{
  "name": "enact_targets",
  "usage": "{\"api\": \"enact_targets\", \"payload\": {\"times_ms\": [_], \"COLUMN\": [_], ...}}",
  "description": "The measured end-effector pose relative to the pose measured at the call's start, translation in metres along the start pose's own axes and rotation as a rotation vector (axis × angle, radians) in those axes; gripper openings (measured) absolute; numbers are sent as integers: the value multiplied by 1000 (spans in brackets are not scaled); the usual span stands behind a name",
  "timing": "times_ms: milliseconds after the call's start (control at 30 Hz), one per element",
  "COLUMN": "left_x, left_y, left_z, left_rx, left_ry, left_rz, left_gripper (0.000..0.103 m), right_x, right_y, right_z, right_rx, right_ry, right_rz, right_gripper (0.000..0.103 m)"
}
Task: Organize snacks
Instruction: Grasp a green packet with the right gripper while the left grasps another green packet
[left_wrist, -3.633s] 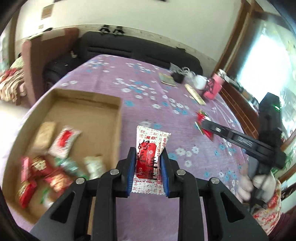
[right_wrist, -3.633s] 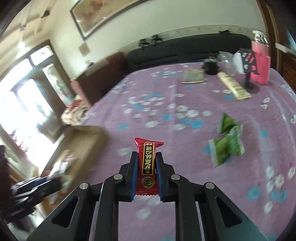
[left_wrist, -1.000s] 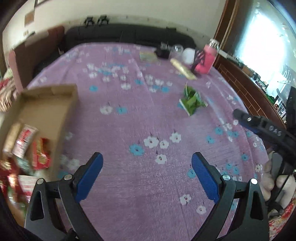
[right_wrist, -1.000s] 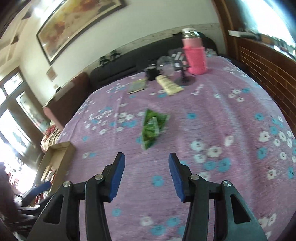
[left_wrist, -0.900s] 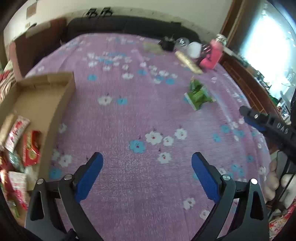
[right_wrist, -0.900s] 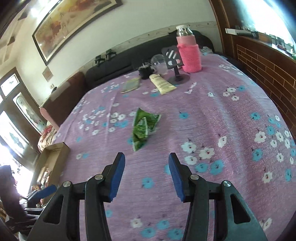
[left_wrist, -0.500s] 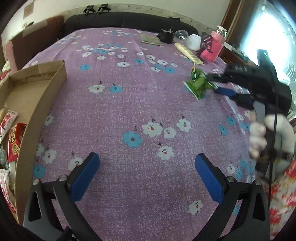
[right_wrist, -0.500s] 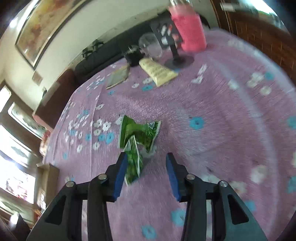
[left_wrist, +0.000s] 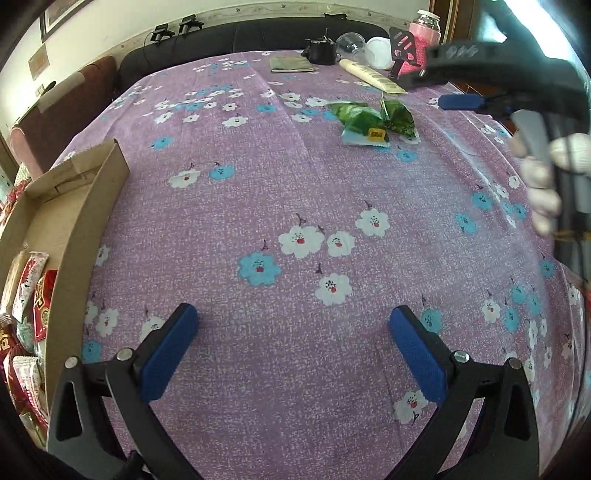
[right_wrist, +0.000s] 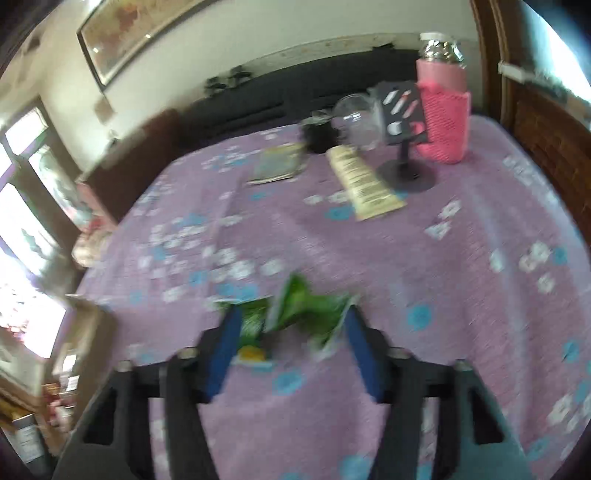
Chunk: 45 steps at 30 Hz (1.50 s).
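Note:
Two green snack packets (left_wrist: 373, 120) lie together on the purple flowered tablecloth. In the right wrist view the packets (right_wrist: 303, 314) sit between the blue pads of my open right gripper (right_wrist: 291, 354), which is down close to them; the view is blurred. My right gripper (left_wrist: 461, 101) shows at the upper right of the left wrist view, just right of the packets. My left gripper (left_wrist: 291, 354) is wide open and empty over the cloth. A cardboard box (left_wrist: 88, 206) at the left holds several red and white snack packets (left_wrist: 33, 291).
At the far end stand a pink-sleeved bottle (right_wrist: 443, 107), a phone stand (right_wrist: 404, 147), a cream tube (right_wrist: 364, 184), a glass (right_wrist: 356, 118), a small black object (right_wrist: 319, 138) and a booklet (right_wrist: 277, 166). A dark sofa runs behind the table.
Both grippers let go of their red snacks and opened. My right gripper has moved forward and down until the green packets lie between its fingers. My left gripper swung right, away from the box.

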<state>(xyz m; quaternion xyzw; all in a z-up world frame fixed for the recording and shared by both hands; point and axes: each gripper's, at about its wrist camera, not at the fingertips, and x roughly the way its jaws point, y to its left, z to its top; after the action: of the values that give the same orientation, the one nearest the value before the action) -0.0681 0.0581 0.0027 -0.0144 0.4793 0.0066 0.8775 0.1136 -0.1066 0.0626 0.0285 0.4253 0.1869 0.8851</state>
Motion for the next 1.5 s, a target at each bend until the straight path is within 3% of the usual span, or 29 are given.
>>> {"api": "enact_targets", "payload": {"times_ms": [200,367,467,667,867,1133,1200,1267,1400,1500], "left_x": [1,1,0,1,1,3,-2,-9,-5,28], "left_y": [-1,-1,-2,-1,-1,-1,0,0,-5,-10], "left_z": [0,0,0,0,0,2,11,26,78,116], "left_rx": [-1,-2,-2,-4,-4,-5,-43,-71,-91,-134], "left_ry": [1,1,1,1,1,16,32,5,-71,-53], "left_rz": [3,3,4,7,8,5,-84,-151,-187,-254], "left_gripper": [103,103,103,103,103,103,95,94,95,95], "right_x": [40,61,61,37,-10,-22,-24,-25,-29,-33], "right_y": [11,19,13,7,7,-6,-11,-19,-34,-42], "right_z": [-3,1,3,-13,-43,-61,-62,-63,-61,-61], "right_rx": [-121,-113,-47,24,85,132,148,179,238,276], "right_ry": [55,59,55,48,-26,-99,-105,-105,-111,-118], "right_rz": [-63,-62,30,45,109,116,124,141,170,189], "right_gripper": [65,64,38,37,37,37,37,37,37,37]}}
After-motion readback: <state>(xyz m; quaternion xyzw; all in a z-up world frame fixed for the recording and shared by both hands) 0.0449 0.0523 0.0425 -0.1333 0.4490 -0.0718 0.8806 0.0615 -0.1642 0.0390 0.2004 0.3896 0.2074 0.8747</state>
